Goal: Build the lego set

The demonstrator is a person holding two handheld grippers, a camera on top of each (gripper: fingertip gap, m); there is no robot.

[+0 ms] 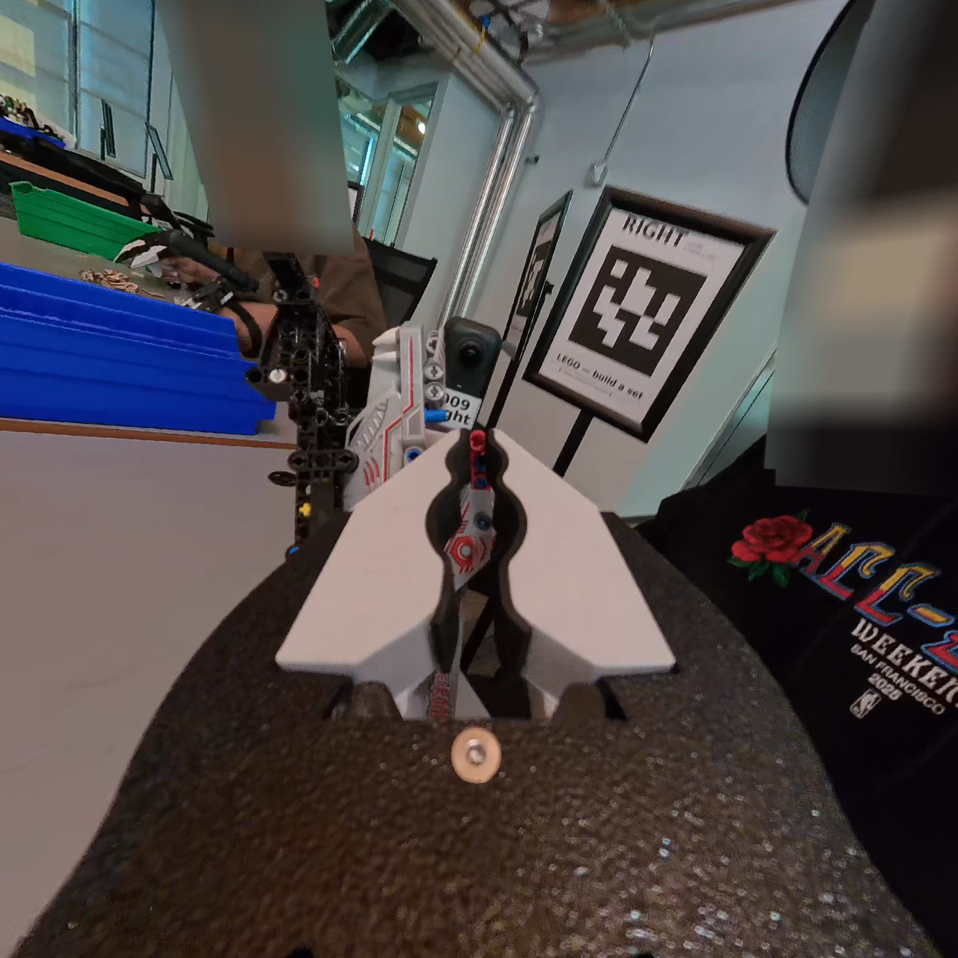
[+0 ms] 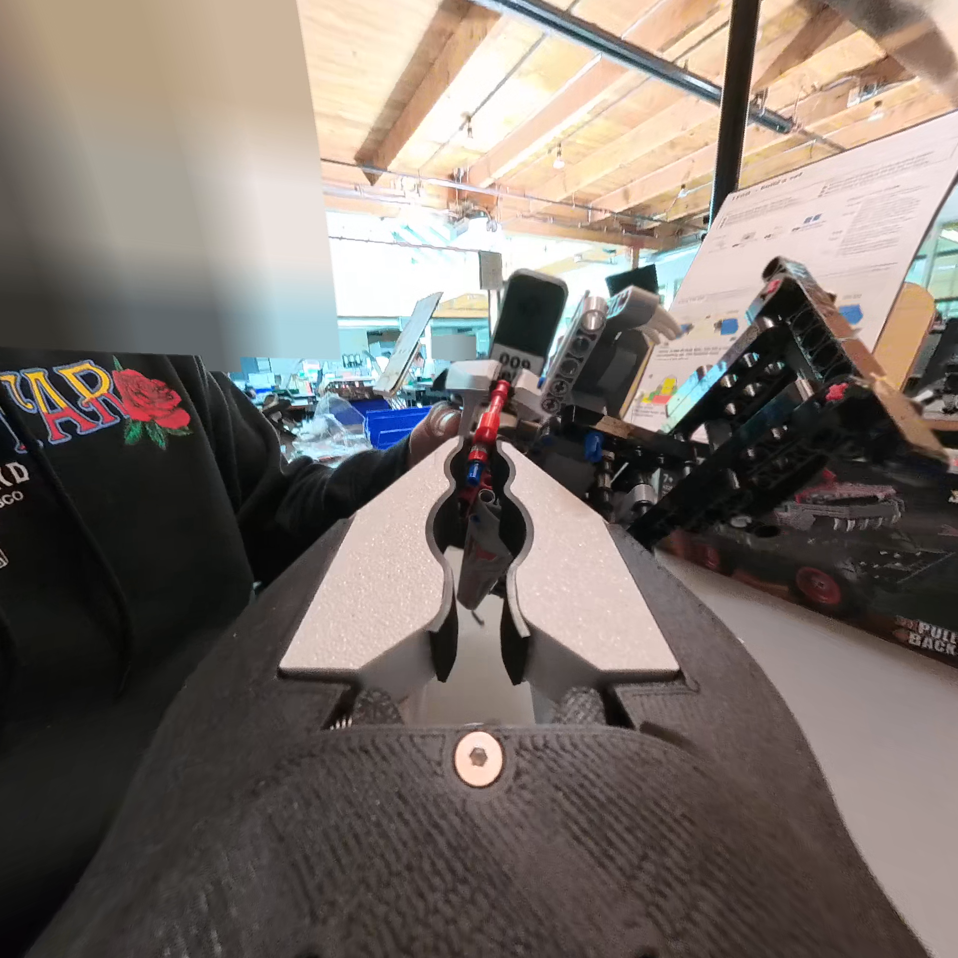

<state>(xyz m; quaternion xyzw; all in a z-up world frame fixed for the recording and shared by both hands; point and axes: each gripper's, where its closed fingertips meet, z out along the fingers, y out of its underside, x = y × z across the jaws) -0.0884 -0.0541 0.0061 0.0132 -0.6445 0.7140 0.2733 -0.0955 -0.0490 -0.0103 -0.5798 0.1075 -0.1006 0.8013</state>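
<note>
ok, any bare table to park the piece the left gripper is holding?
Yes: the pale tabletop left of the left gripper, bordered by the blue bins behind and the black lego frame. Crowded on the other side: the lego box and black lego chassis fill it.

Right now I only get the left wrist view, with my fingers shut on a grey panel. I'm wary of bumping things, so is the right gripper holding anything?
Observer: Yes. The right gripper has its fingers shut on a grey piece, and a red axle sticks out past the tips.
Operator: What lies beside it?
Observer: The set's box lies flat on the table, to the gripper's right.
Operator: Any instructions in sight?
Observer: A printed sheet stands upright behind the box.
</note>
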